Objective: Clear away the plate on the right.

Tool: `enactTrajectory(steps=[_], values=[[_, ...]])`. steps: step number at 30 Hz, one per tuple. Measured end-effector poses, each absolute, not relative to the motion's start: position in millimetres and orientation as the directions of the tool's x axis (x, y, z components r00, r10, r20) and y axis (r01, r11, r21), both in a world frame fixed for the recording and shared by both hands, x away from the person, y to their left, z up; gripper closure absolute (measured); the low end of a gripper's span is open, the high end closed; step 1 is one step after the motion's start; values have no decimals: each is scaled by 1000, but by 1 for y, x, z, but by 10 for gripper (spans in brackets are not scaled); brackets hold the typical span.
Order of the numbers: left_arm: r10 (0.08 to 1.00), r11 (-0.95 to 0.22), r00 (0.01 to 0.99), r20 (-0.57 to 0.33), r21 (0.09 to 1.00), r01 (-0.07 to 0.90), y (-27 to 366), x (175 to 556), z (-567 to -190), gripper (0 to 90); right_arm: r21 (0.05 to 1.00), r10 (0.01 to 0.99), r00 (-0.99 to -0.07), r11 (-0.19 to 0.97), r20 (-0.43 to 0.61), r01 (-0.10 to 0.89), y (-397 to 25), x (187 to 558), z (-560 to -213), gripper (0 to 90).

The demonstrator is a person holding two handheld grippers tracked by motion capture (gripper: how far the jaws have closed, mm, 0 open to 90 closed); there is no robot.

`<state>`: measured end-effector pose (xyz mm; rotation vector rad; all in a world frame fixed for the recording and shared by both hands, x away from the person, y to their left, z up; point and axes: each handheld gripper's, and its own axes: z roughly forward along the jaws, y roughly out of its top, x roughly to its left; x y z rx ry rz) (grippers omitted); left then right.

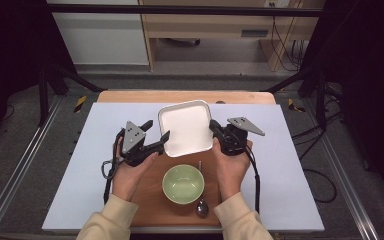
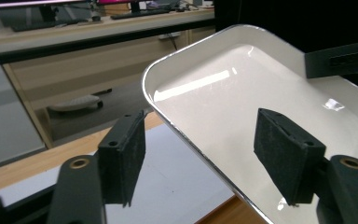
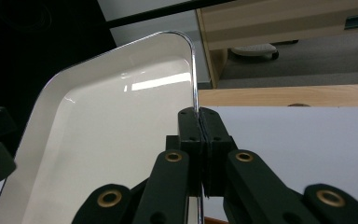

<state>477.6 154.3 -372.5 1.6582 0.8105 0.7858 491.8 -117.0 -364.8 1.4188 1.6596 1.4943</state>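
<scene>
The left gripper (image 1: pixel 161 140) is sitting with jaws spread wide astride the left rim of the white tray (image 1: pixel 185 127), not yet clamping it. The tray is tilting up at the table's far middle, beyond the green bowl (image 1: pixel 183 184). The right gripper (image 3: pixel 199 122) is pinching the tray's right rim, so lifting with both is likely still ahead

A white tray (image 1: pixel 186 127), a pale green bowl (image 1: pixel 183 184), black grippers, a pale lilac mat (image 1: pixel 290 170).
</scene>
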Motion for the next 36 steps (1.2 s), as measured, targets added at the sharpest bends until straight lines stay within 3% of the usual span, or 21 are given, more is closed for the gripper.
enactTrajectory(steps=[10,25,36], values=[[861,-144,506,41,976,165,145,482,-379,488,924,900,-337,-153,276,350,-114,489,-362,892],[917,-28,398,-17,994,108,152,484,-378,812,926,904,-344,-123,253,358,-101,482,-364,885],[927,-5,373,-16,998,57,159,482,-367,891,927,888,-393,-87,238,366,-88,484,-375,863]])
